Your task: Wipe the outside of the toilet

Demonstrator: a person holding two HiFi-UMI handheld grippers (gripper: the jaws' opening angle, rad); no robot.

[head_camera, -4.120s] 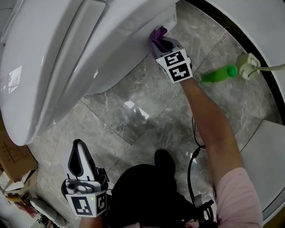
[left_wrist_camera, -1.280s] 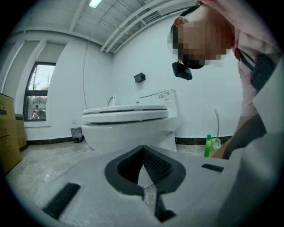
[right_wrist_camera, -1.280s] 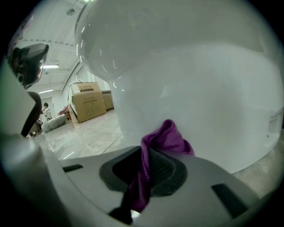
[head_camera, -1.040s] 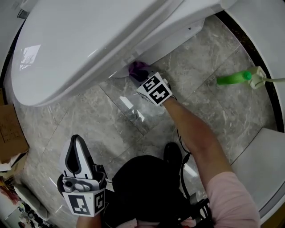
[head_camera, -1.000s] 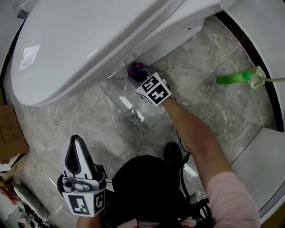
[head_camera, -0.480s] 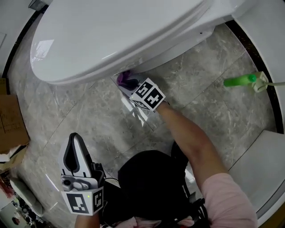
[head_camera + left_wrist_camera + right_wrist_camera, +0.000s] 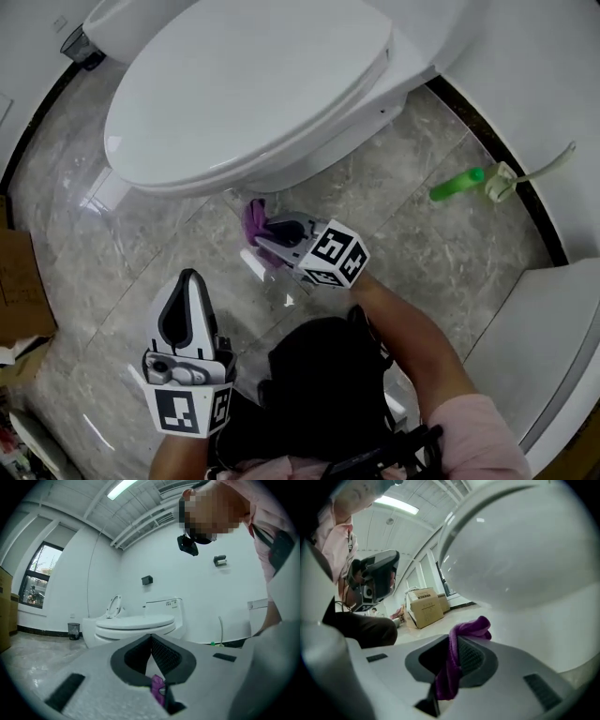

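Your right gripper (image 7: 264, 240) has its jaws pressed shut on a crumpled purple cloth (image 7: 253, 219). In the right gripper view the cloth (image 7: 465, 631) runs down between the two dark ribbed pads and bunches up past their tips. It sits low at the front of the white glossy toilet with the closed lid (image 7: 248, 89), just beside the underside of the bowl. That same view shows the white curve of the toilet (image 7: 520, 564) close above the cloth, but whether the two touch is not clear.

Your left gripper (image 7: 189, 283) is held well apart from the toilet, near your dark trousers, pointing up toward the bowl. In the left gripper view its jaws meet at the tips (image 7: 151, 637) with nothing pinched there. A scrap of purple shows low at the base of the jaws, possibly the cloth seen through the gap.

On the grey marble floor tiles (image 7: 422, 253) to your right lies a green plastic bottle (image 7: 457, 184) beside a pale long-handled brush head (image 7: 501, 181). A brown cardboard box (image 7: 19, 286) sits at the left edge.
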